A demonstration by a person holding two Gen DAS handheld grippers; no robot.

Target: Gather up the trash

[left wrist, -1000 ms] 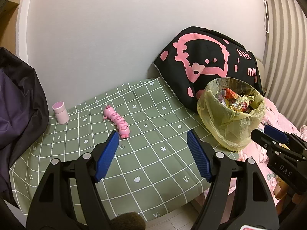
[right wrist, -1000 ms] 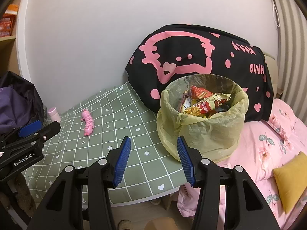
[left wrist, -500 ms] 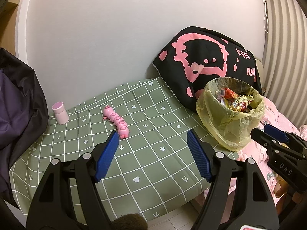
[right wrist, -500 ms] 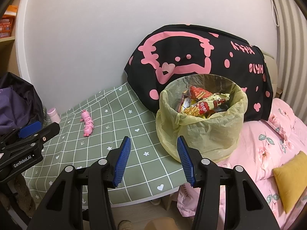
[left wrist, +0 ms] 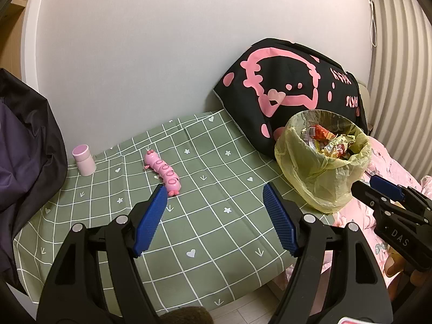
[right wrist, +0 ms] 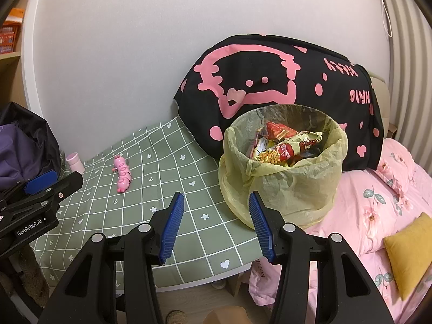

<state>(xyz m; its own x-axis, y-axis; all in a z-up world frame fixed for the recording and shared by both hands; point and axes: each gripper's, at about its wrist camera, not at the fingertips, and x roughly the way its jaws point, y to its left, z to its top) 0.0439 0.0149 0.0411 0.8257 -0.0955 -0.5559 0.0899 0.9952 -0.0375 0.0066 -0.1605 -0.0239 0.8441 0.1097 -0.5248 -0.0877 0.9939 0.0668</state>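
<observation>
A bin lined with a yellow bag (left wrist: 321,178) (right wrist: 280,186) stands at the right edge of a green checked cloth (left wrist: 210,189) (right wrist: 167,178), filled with snack wrappers (left wrist: 328,143) (right wrist: 286,145). My left gripper (left wrist: 216,205) hovers open over the cloth's near part, nothing between its blue pads. My right gripper (right wrist: 216,210) is open too, just in front of the bin's left side, empty. Each gripper shows in the other's view: the right gripper (left wrist: 388,197) at the right, the left gripper (right wrist: 40,189) at the left.
A pink caterpillar toy (left wrist: 163,171) (right wrist: 122,174) and a small pink jar (left wrist: 84,160) (right wrist: 75,162) lie on the cloth. A black cushion with pink print (left wrist: 291,91) leans on the wall behind the bin. Dark clothing (left wrist: 24,145) lies left; pink bedding (right wrist: 378,202) and a yellow pillow (right wrist: 410,251) right.
</observation>
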